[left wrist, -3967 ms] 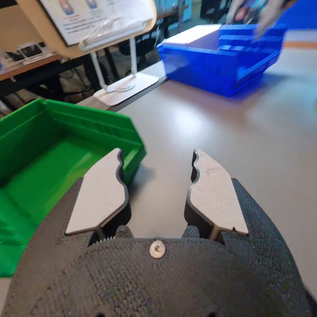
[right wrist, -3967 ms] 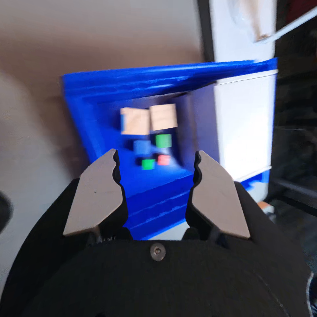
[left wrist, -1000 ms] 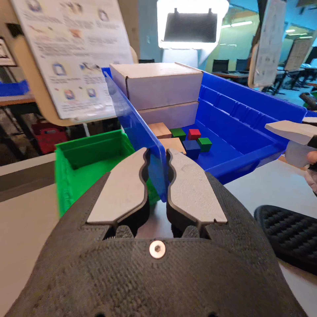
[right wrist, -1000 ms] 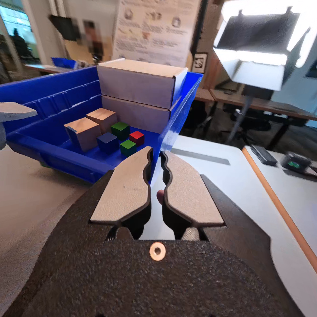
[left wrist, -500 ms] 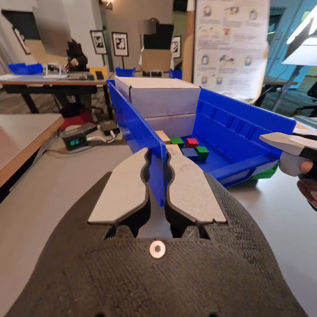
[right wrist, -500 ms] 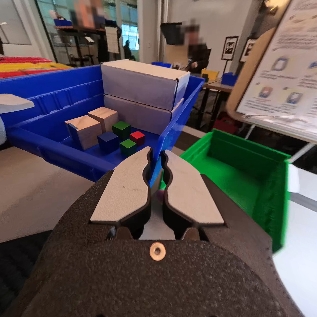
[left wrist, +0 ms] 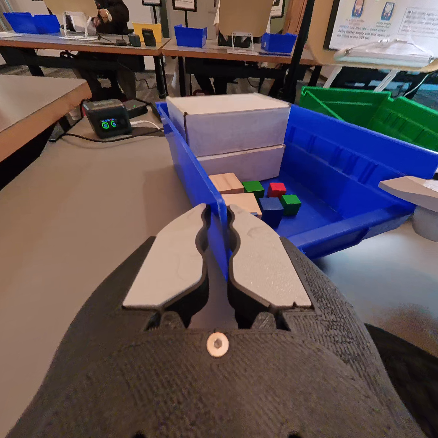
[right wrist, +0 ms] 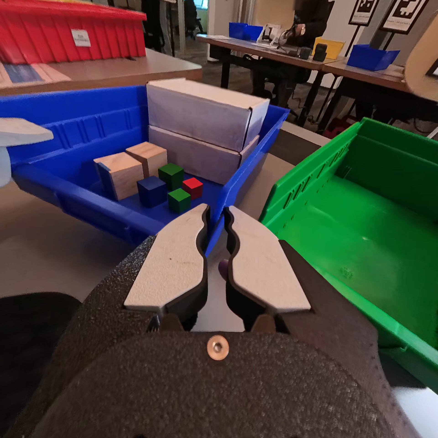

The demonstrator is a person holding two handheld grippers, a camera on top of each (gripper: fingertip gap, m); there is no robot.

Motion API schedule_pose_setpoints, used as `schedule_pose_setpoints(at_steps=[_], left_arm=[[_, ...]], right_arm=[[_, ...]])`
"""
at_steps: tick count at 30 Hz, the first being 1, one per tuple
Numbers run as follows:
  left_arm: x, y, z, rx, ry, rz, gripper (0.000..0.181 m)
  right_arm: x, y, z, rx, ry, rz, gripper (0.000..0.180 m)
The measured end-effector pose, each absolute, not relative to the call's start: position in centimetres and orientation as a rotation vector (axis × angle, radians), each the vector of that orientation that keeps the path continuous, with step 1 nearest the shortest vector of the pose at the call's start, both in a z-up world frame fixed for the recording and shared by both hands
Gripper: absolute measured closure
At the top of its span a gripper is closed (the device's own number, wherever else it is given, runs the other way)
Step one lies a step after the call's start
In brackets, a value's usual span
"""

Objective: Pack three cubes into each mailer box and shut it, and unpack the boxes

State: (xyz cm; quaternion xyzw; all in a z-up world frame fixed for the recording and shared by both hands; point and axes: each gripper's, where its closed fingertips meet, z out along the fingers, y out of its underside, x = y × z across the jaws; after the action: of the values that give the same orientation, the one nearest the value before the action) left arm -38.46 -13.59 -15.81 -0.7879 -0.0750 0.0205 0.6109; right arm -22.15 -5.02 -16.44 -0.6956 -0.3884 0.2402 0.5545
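A blue bin (left wrist: 189, 170) holds two stacked white mailer boxes (left wrist: 234, 128) at its far end. In front of them lie two wooden cubes (left wrist: 226, 184), two green cubes (left wrist: 253, 188), a red cube (left wrist: 276, 189) and a blue cube (left wrist: 271, 208). My left gripper (left wrist: 216, 211) is shut on the bin's left wall near its front corner. My right gripper (right wrist: 216, 211) is shut on the right wall of the blue bin (right wrist: 246, 166). The boxes (right wrist: 201, 113) and the cubes (right wrist: 151, 190) also show in the right wrist view. Each view shows the other gripper's finger at its edge.
An empty green bin (right wrist: 355, 213) stands right beside the blue bin, also seen in the left wrist view (left wrist: 379, 113). A black power unit (left wrist: 107, 120) with cables sits at the table's far left. A red bin (right wrist: 71, 35) stands on another table behind. Tip to tip, the grippers are about 20 cm apart.
Both grippers stayed shut on the blue bin's walls and swung round with it; the background has shifted. The green bin now lies to the bin's right.
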Motion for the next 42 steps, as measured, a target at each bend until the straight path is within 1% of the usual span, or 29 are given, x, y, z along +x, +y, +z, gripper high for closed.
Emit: schedule_pose_setpoints(at_steps=[2, 3, 4, 6, 7, 10, 13, 16, 19, 21, 22, 23, 24, 28, 30, 33, 36, 42], left_arm=[[-38.4, -13.3, -17.1, -1.847, -0.152, 0.051, 0.171], [-38.2, -13.2, -17.6, -1.855, -0.130, 0.050, 0.170], [-38.0, -13.1, -18.0, -1.865, -0.101, 0.056, 0.166], [-37.7, -13.1, -17.9, -1.860, -0.038, 0.068, 0.149], [-37.8, -13.3, -17.0, -1.829, -0.023, 0.083, 0.143], [-37.9, -14.3, -12.7, -1.726, 0.055, 0.139, 0.136], [-35.1, -14.5, -10.8, -1.760, 0.265, 0.120, 0.129], [-31.4, -13.7, -12.2, -1.853, 0.483, 0.094, 0.123], [-28.5, -12.6, -15.7, -1.980, 0.654, 0.087, 0.111], [-27.2, -11.7, -18.1, -2.042, 0.748, 0.094, 0.109], [-26.7, -11.2, -19.2, -2.074, 0.794, 0.100, 0.107], [-26.4, -10.9, -20.2, -2.106, 0.838, 0.110, 0.106], [-26.3, -10.5, -21.1, -2.134, 0.881, 0.128, 0.105], [-26.9, -9.3, -23.6, -2.218, 1.009, 0.226, 0.105], [-27.0, -9.0, -24.3, -2.239, 1.052, 0.229, 0.113], [-26.9, -8.7, -24.7, -2.217, 1.133, 0.251, 0.123], [-26.4, -8.7, -24.9, -2.171, 1.205, 0.276, 0.144], [-26.1, -7.8, -25.0, -2.129, 1.274, 0.289, 0.148]], right_arm=[[-22.0, -5.0, -17.7, -1.674, -0.966, 0.573, 0.167], [-21.8, -5.2, -18.3, -1.691, -0.996, 0.595, 0.163], [-21.7, -5.5, -18.9, -1.713, -1.049, 0.615, 0.157], [-21.0, -6.4, -18.3, -1.682, -1.106, 0.679, 0.156], [-20.1, -6.5, -17.5, -1.659, -1.127, 0.677, 0.154], [-16.9, -5.1, -15.3, -1.649, -1.175, 0.632, 0.132], [-14.1, -2.4, -15.8, -1.706, -1.323, 0.454, 0.116], [-12.6, 0.3, -18.9, -1.753, -1.521, 0.234, 0.113], [-12.7, 1.3, -22.2, -1.780, -1.662, 0.143, 0.115], [-12.8, 2.1, -23.7, -1.771, -1.699, 0.057, 0.120], [-12.6, 2.6, -24.0, -1.751, -1.713, -0.001, 0.129], [-12.4, 2.7, -24.2, -1.758, -1.732, -0.023, 0.133], [-12.3, 2.5, -24.3, -1.773, -1.744, -0.004, 0.134], [-11.1, 1.2, -24.4, -1.733, -1.803, 0.022, 0.143], [-9.8, 0.3, -24.4, -1.734, -1.811, 0.038, 0.147], [-6.9, -0.1, -24.5, -1.741, -1.779, -0.001, 0.149], [-3.3, -0.2, -24.4, -1.763, -1.747, -0.046, 0.150], [4.9, 0.5, -24.4, -1.811, -1.746, -0.181, 0.150]])
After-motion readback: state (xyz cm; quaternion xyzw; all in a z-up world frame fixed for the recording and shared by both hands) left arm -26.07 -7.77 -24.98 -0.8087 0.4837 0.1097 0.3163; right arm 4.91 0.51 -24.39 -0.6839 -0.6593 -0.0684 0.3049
